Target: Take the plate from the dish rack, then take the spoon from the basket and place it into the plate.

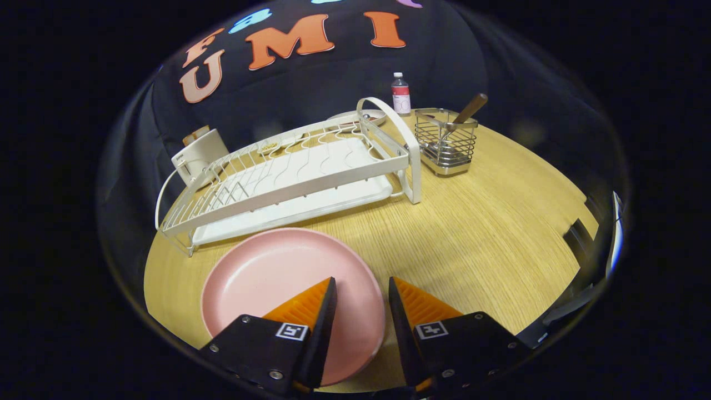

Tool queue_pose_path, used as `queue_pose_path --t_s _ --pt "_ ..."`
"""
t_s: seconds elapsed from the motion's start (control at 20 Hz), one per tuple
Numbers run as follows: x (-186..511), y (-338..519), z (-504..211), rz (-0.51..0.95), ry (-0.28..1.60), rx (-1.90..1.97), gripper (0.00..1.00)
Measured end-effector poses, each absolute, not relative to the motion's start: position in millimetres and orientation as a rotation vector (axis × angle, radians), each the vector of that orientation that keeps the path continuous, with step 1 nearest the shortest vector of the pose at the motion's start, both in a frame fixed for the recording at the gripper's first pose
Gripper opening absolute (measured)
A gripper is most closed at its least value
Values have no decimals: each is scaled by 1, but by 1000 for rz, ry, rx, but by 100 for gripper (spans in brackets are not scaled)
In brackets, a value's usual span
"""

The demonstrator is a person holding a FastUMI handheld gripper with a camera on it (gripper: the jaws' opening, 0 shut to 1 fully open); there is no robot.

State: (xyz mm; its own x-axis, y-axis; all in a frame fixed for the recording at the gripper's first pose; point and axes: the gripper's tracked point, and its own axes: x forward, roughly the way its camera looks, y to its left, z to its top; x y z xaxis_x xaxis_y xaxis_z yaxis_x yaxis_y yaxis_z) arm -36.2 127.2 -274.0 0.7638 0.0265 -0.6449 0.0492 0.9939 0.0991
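Wooden table (489,233) under black booth cloth, with a pink plate at the jaws.

Jaws of the gripper (362,289) stand parted with nothing held; one finger lies over the plate (266,278), the other over bare wood just beside the plate's rim, so the rim runs through the gap. The plate lies flat on the table near its front edge, just short of the white dish rack (289,178), which stands beyond it with its wire slots bare. Past the rack's far end a wire basket (446,145) holds the spoon (469,109), its wooden handle leaning up and out. A small bottle (400,94) stands behind the basket. Open wood stretches from the plate's rim to the basket and the table's round edge.
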Motion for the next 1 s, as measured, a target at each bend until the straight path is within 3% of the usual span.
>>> queue_pose_path --t_s 0.15,0.35,1.0 --pt "-14 92 -245 -48 629 110 80" --pt "23 37 -197 -94 485 86 97" --pt "95 -18 -158 -84 375 76 98"
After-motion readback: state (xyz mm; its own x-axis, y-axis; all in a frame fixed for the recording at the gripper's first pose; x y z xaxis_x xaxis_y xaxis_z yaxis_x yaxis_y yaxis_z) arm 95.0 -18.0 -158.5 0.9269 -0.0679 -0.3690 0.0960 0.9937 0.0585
